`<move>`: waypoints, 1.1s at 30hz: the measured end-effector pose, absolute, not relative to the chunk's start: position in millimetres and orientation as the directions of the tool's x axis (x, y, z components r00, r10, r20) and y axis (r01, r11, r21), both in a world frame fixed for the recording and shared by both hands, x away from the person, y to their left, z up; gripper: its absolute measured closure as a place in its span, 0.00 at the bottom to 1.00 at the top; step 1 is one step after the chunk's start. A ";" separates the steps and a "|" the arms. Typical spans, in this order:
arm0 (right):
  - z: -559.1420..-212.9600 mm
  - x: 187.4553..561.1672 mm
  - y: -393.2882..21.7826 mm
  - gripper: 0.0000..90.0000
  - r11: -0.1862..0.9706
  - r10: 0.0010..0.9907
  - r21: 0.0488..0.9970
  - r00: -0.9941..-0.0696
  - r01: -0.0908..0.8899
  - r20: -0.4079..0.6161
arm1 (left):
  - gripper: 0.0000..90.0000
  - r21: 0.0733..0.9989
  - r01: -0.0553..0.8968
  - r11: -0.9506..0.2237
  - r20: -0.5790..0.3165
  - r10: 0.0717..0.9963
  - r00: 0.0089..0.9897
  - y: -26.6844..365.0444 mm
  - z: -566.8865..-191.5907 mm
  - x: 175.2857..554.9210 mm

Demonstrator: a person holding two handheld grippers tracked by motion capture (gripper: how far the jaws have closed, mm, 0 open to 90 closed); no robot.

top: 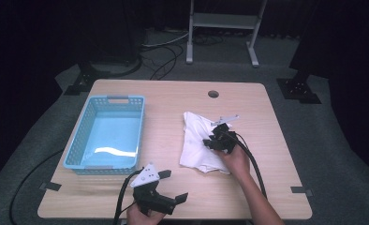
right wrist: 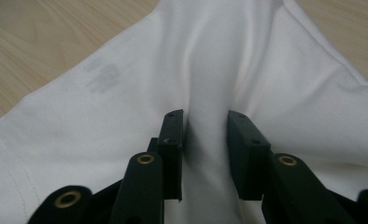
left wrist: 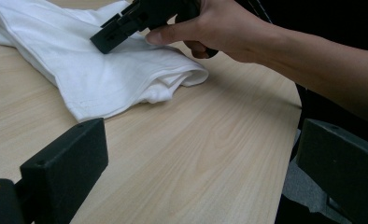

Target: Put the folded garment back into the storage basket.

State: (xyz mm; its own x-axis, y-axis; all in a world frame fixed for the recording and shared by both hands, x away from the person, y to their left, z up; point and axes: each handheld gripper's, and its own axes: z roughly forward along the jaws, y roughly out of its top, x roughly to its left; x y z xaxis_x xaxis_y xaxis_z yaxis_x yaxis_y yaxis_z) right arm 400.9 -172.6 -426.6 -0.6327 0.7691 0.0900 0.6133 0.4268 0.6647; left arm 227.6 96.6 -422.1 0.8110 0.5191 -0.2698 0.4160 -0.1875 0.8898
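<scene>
- On the right half of the tabletop [top: 173, 98], a white garment [top: 196, 140] is lying loosely folded and rumpled, well apart from the tabletop's near edge and just right of centre.
- The right gripper [right wrist: 204, 140] is pressing down into the middle of the garment; in the right gripper view its fingers [right wrist: 173, 135] are standing partly closed, with a raised ridge of cloth gathered between them. The ridge is touching both inner faces, so the fingers are judged to be pinching a fold of the garment, though the firmness of the hold cannot be confirmed.
- The grip is being taken at the middle of the cloth rather than at an edge, which suggests the aim is to lift the whole bundle in one piece rather than to spread it.
- In the left gripper view, the person's right hand [left wrist: 210, 28] is wrapping the gripper body and tilting it nose-down onto the fabric, keeping the fingers low enough to catch the fold.
- The left gripper [top: 171, 185] is hovering near the tabletop's front edge, well apart from the garment, with its fingers [left wrist: 65, 168] spread wide and holding nothing; it appears to be waiting in reserve.
- A light-blue basket [top: 86, 140] is sitting empty on the left half of the tabletop, near the left gripper and apart from the garment; it is judged the likely destination.
</scene>
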 end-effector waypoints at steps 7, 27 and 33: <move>-428.7 402.5 -177.5 0.81 0.414 0.753 0.680 -0.647 0.606 0.118 | 0.02 0.891 0.417 -0.181 -0.272 0.521 0.809 97.9 -421.7 227.5; -427.2 402.6 -169.8 0.87 0.383 0.788 0.679 -0.605 0.626 0.113 | 0.02 0.888 0.430 -0.163 -0.291 0.526 0.799 101.1 -422.9 228.9; -427.4 405.9 -177.5 0.87 0.319 0.783 0.694 -0.592 0.645 0.190 | 0.02 0.889 0.428 -0.161 -0.290 0.526 0.799 101.1 -423.0 229.0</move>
State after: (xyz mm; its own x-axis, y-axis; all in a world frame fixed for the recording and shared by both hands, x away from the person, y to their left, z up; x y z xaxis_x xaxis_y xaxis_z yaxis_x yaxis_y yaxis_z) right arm 405.9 -177.5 -427.4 -0.5919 0.7834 0.1897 0.6453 0.3195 0.6939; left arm 229.0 101.1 -423.0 0.7995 0.5262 -0.2898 0.4281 -0.1606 0.8893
